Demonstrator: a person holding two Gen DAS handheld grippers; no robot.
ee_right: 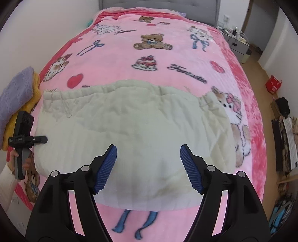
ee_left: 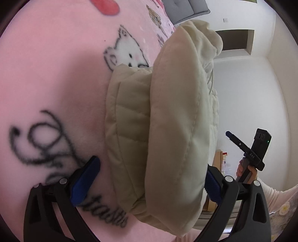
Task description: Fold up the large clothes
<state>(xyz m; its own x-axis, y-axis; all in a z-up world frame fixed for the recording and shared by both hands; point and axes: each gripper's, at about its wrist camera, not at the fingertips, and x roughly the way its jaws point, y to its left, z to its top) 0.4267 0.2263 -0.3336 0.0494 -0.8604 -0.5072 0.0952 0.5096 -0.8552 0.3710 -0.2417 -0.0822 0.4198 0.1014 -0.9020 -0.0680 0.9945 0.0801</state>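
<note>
A cream quilted garment (ee_right: 134,130) lies folded on the pink cartoon blanket (ee_right: 149,55) of a bed. My right gripper (ee_right: 148,167) hovers open above its near edge, touching nothing. My left gripper (ee_left: 149,178) is open at the garment's left end, its jaws spread on either side of the thick folded edge (ee_left: 167,130) without closing on it. The left gripper also shows in the right wrist view (ee_right: 40,139) at the garment's left side. The right gripper appears in the left wrist view (ee_left: 231,135), raised in the air.
A stack of folded purple and yellow knitwear (ee_right: 16,104) sits at the bed's left edge. A grey headboard (ee_right: 160,5) is at the far end. A red bag (ee_right: 272,85) and clutter (ee_right: 285,121) line the floor on the right.
</note>
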